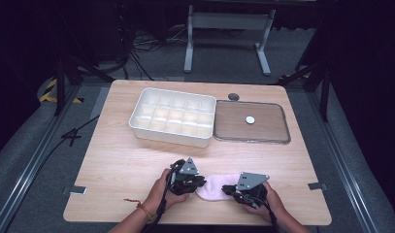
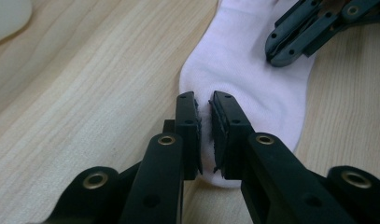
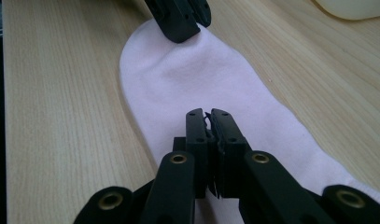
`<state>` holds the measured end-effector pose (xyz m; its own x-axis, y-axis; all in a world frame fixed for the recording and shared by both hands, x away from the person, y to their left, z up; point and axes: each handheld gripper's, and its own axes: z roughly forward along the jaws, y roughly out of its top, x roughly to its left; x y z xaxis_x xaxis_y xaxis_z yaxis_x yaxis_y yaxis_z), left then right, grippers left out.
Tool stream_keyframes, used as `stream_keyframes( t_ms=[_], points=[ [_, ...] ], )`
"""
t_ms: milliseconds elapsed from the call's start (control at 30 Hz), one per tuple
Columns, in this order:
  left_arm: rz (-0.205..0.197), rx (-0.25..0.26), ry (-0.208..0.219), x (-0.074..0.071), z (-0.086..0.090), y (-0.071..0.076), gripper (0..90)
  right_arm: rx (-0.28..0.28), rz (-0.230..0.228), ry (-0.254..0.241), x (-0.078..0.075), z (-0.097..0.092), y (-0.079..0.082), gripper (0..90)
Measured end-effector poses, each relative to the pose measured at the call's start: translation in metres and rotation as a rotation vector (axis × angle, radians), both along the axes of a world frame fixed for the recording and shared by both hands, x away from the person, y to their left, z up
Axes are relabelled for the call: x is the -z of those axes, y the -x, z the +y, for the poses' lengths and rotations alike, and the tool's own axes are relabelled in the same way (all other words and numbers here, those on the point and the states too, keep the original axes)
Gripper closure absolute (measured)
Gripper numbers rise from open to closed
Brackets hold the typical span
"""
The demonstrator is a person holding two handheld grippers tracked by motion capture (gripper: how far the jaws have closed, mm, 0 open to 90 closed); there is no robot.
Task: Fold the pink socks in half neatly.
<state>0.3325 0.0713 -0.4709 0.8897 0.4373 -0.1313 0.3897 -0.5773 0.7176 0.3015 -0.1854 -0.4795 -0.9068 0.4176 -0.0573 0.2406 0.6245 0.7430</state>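
Sock (image 1: 212, 187), pale pink, lies flat near the front edge of the table (image 1: 112, 160), between the two grippers. Left gripper (image 2: 204, 135) is clamped on a pinch of fabric at one rounded end; its jaws stand nearly together with a ridge of sock squeezed up between the pads. Right gripper (image 3: 209, 140) is clenched too, on the other part of the sock; a bit of fabric shows between its jaws, though the bite looks thin. Each gripper grips an opposite end, probably so the sock can be lifted or folded over without bunching. Rest of the sock still rests on the wood.

Farther back, well apart from the sock: white divided bin (image 1: 172, 116), compartments look empty, likely where the sock goes. Just beside it on the right, a flat brown tray (image 1: 272, 127) with a small white disc (image 1: 250, 119) on it. A dark round thing (image 1: 233, 96) sits near the tray's far edge.
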Motion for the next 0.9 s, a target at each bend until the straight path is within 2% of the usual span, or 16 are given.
stream_keyframes(
  t_ms=[233, 600, 767, 900],
  points=[
    [-0.015, -0.020, 0.031, -0.007, 0.005, 0.001, 81.7, 0.010, -0.004, 0.003, 0.000, 0.006, -0.003, 86.5],
    [-0.041, -0.022, 0.080, -0.016, 0.006, 0.005, 81.6, 0.012, 0.004, 0.002, -0.001, 0.019, -0.010, 86.6],
    [-0.046, -0.029, 0.084, -0.018, 0.008, 0.005, 81.6, 0.012, 0.012, 0.005, -0.002, 0.025, -0.012, 86.3],
    [-0.049, -0.029, 0.083, -0.019, 0.011, 0.003, 81.7, 0.001, 0.005, -0.009, -0.006, 0.020, -0.011, 84.9]
  ],
)
